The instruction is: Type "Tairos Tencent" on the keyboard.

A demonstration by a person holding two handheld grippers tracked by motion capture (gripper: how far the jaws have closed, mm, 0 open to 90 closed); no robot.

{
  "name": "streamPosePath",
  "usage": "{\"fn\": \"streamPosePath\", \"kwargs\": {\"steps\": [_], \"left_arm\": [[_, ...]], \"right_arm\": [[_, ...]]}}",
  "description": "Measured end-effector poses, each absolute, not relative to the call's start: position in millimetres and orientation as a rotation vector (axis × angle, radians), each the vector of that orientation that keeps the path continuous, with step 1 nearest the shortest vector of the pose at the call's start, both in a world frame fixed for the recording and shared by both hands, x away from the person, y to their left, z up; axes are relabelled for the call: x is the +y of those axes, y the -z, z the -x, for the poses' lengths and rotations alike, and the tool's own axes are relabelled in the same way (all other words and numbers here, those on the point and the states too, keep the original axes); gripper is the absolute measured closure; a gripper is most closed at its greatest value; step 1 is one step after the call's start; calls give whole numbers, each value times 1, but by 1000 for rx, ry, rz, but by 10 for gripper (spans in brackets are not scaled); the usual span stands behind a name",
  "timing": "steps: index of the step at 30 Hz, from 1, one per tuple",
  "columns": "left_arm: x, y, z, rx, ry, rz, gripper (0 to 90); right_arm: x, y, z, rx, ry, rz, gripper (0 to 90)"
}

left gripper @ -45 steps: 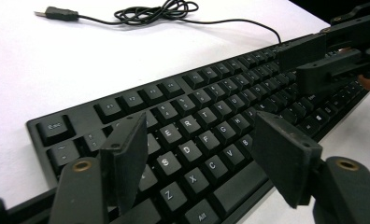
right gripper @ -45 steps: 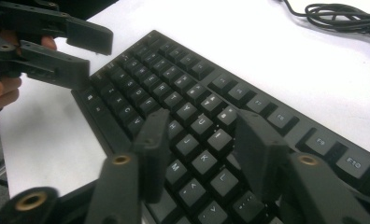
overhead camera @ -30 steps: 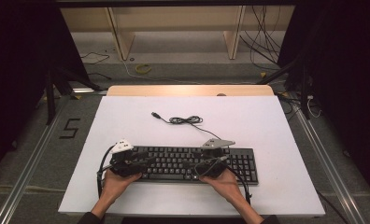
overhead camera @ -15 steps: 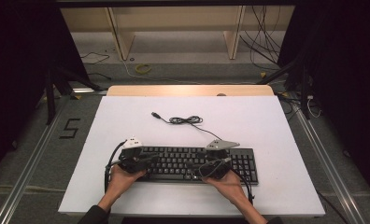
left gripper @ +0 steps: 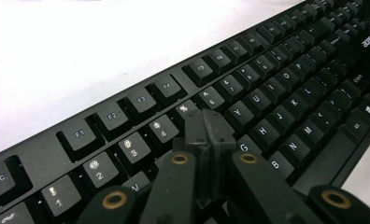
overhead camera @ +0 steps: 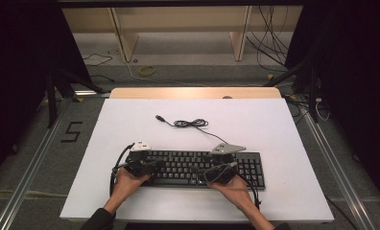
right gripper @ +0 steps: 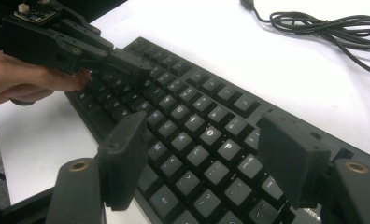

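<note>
A black keyboard (overhead camera: 202, 167) lies on the white table (overhead camera: 274, 124), near its front edge, and its cable (overhead camera: 188, 123) is coiled just behind it. My left gripper (overhead camera: 158, 164) hovers over the keyboard's left part. Its jaws have just been closing and now meet, shut with nothing between them, in the left gripper view (left gripper: 206, 133) above the number and letter rows. My right gripper (overhead camera: 198, 170) hangs over the middle keys. Its jaws (right gripper: 206, 140) have just been opening and stand wide apart with only keys beneath. The right gripper view also shows the left gripper (right gripper: 136, 67) and the cable (right gripper: 323, 23).
A wooden strip (overhead camera: 193, 92) runs along the table's far edge. Beyond it are shelf legs and loose cables on the floor. A "5" mark (overhead camera: 72, 132) is on the floor to the left. Metal rails flank the table.
The left hand has edged slightly right over the keyboard's left end and its jaws have come together. The right hand has stayed in place.
</note>
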State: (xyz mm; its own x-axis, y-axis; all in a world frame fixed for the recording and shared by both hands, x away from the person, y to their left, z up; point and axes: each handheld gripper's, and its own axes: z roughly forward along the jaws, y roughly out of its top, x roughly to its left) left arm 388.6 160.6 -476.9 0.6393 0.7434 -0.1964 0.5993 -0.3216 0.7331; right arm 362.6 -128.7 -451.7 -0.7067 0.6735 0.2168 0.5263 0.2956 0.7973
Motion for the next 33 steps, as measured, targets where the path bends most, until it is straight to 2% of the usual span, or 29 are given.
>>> {"fn": "streamPosePath", "kwargs": {"steps": [22, 28, 31, 33], "left_arm": [[160, 477, -387, 1060, -230, -2034, 889], [165, 470, -383, 1040, -242, -1966, 821], [168, 466, -381, 1035, -231, -1941, 746], [169, 465, -380, 1041, -224, -1930, 654]], "right_arm": [[-128, 451, -364, 2388, -1369, -1111, 339], [-128, 451, -365, 2385, -1370, -1116, 340], [-128, 451, -366, 2382, -1371, -1119, 341], [-128, 451, -366, 2382, -1369, -1120, 342]]}}
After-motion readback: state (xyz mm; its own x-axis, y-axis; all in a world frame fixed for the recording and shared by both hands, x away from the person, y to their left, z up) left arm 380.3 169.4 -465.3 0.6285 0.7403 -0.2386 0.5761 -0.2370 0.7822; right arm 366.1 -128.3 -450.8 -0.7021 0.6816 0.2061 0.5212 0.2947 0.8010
